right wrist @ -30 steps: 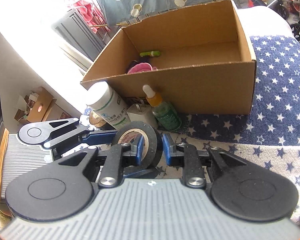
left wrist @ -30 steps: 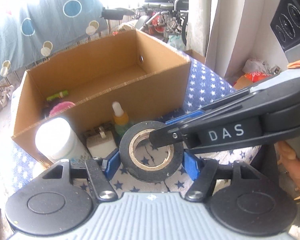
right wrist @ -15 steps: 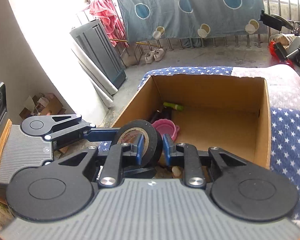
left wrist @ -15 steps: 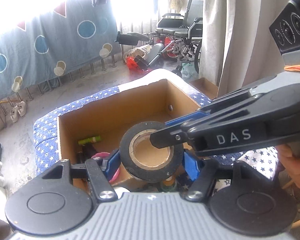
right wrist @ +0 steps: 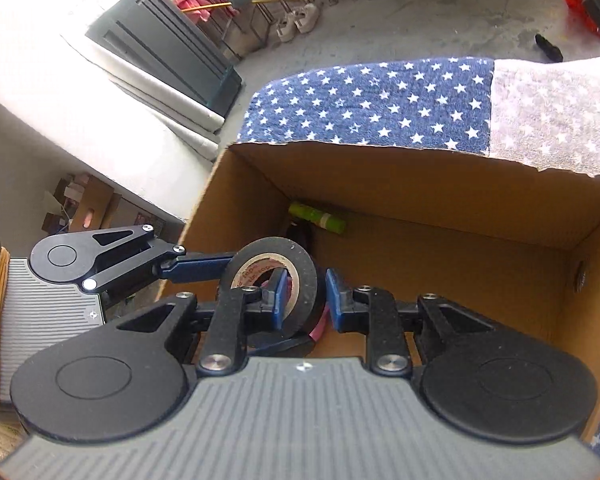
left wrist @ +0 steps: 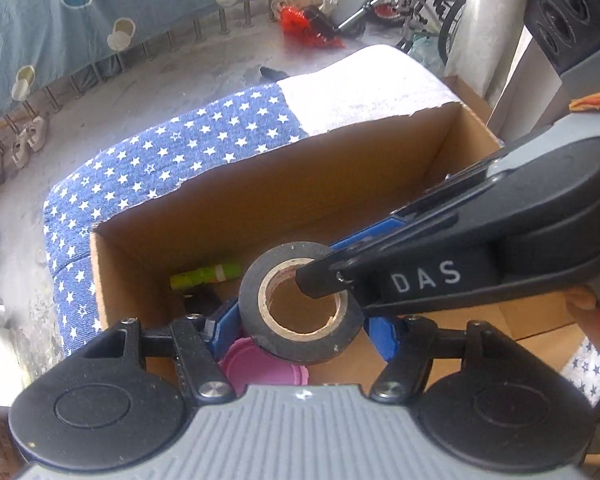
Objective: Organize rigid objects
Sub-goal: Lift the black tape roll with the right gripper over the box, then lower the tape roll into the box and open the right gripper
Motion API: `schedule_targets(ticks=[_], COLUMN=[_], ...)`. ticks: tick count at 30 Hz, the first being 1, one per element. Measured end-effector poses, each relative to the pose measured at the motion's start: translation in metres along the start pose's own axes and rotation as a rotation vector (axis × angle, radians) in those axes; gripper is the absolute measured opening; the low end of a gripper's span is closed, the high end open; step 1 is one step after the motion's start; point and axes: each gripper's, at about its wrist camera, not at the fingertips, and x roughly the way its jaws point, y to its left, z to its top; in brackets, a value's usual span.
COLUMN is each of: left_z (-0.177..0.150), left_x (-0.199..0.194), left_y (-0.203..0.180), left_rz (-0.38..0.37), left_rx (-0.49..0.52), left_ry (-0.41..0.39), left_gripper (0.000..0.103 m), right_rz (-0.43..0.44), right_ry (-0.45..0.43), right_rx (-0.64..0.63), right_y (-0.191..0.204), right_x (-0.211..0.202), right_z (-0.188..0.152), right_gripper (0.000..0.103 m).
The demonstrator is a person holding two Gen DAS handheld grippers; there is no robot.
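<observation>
1. Left gripper [left wrist: 302, 322]: its blue pads sit on either side of the tape roll [left wrist: 300, 308], clamped across the roll's outside.
2. Right gripper [right wrist: 306, 294]: nearly closed, pinching one wall of the same roll, with one pad reaching inside the core and the other outside. So both tools have hold of one roll of black tape.
3. Where's the roll? Up in the air, hanging over the open box [left wrist: 284, 188], nearer its left end. It touches neither the floor nor the walls of the box.
4. Straight beneath it, a pink lid [left wrist: 260, 368] lies on the box floor. Just beyond that, a green tube [left wrist: 204, 274] rests against the far wall, with something dark beside it that I can't make out.
5. The rest of the box floor, off to the right, looks bare cardboard.
6. The box sits on a star cloth [right wrist: 364, 104] over the table.
7. Progress, as I read it: a few items are already boxed, and the tape is at the drop point but not yet let go.
8. What's left for this item is lowering and letting go with both grippers. Whether more things wait outside the box, these views don't show.
</observation>
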Motion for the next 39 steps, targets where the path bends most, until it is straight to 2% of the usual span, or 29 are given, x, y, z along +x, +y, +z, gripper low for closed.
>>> schedule_targets(ticks=[4,8,13,17,20,23,28,34,39], left_z=[0.016,0.023,0.03,0.028,0.026,0.021,0.005,-0.038,-0.09], left_x=[0.037,0.06,0.074,0.069,0.056,0.035,-0.014,-0.088,-0.128], left_y=[0.008,0.007,0.007,0.003,0.001,-0.002,-0.008,-0.022,-0.041], left_rz=[-0.01,0.002,0.02,0.019,0.015,0.024,0.026,-0.001,-0.058], left_rx=[-0.022,-0.027,-0.028,-0.029,-0.039,-0.038,-0.041,-0.032,-0.026], left_ry=[0.081,0.127,0.145,0.124,0.099,0.057,-0.035,-0.178,-0.285], left_gripper=[0.067,0.067,0.067,0.068,0.068,0.068,0.068,0.068,0.069], right_rz=[-0.021,-0.036,-0.036,-0.009,-0.009,0.007,0.053,0.106,0.131], right_ry=[0.051,0.079,0.085,0.063,0.037,-0.008,-0.131,-0.298,-0.411], right_rx=[0.02,0.038,0.04,0.06,0.074,0.083,0.084,0.063,0.064], right_y=[-0.017,-0.034,-0.042,-0.045,-0.044,-0.04,-0.024,0.0,0.012], right_x=[0.032,0.057,0.069,0.066,0.055,0.033,-0.029,-0.106,-0.143], right_z=[0.01,0.016,0.019,0.018,0.014,0.008,-0.018,-0.086,-0.158], right_gripper=[0.022,0.022,0.023,0.034,0.041,0.041,0.043,0.046,0.049])
